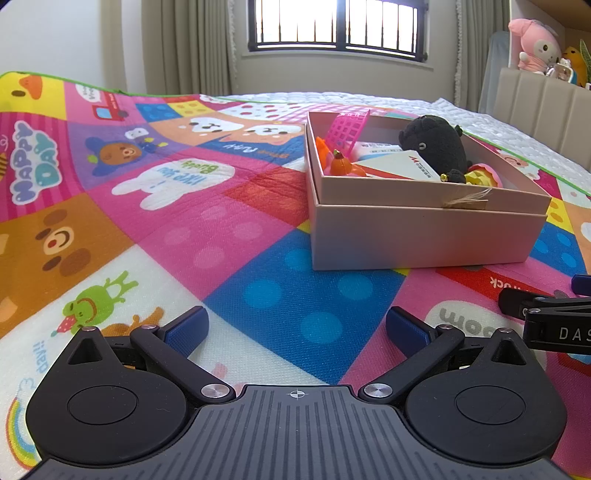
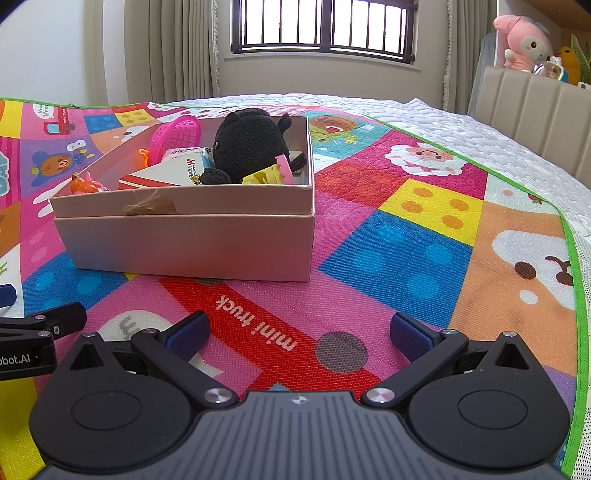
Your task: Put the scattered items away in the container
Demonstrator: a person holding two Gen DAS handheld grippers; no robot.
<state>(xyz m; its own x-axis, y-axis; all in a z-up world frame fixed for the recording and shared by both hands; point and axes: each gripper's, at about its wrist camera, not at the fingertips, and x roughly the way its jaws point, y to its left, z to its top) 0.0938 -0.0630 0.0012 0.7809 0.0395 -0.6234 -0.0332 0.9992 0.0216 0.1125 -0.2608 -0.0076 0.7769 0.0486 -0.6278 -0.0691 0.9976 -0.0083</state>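
Play mat (image 1: 258, 236): we see it spread over the bed, patterned in bright squares.
Pink box (image 1: 424, 236): sits on the mat, far right of our left tongs, far left of our right.
Black plush (image 2: 251, 146): lies inside the box, beside a pink toy basket (image 1: 349, 127) and a white carton (image 2: 173, 170).
Left gripper (image 1: 297, 325): fingers spread, nothing between them.
Right gripper (image 2: 301, 326): fingers spread, nothing between them.

A: Where does the box (image 1: 424, 229) sit?
B: On the play mat (image 1: 207, 229), which lies on the bed (image 2: 480, 125). It is ahead of both claws: right of the left claw (image 1: 297, 325), left of the right claw (image 2: 301, 330).
A: Contents?
B: Plush toy (image 2: 251, 144), carton (image 2: 173, 171) and small basket (image 2: 177, 131) lie inside. The window (image 2: 321, 26) is behind the bed.
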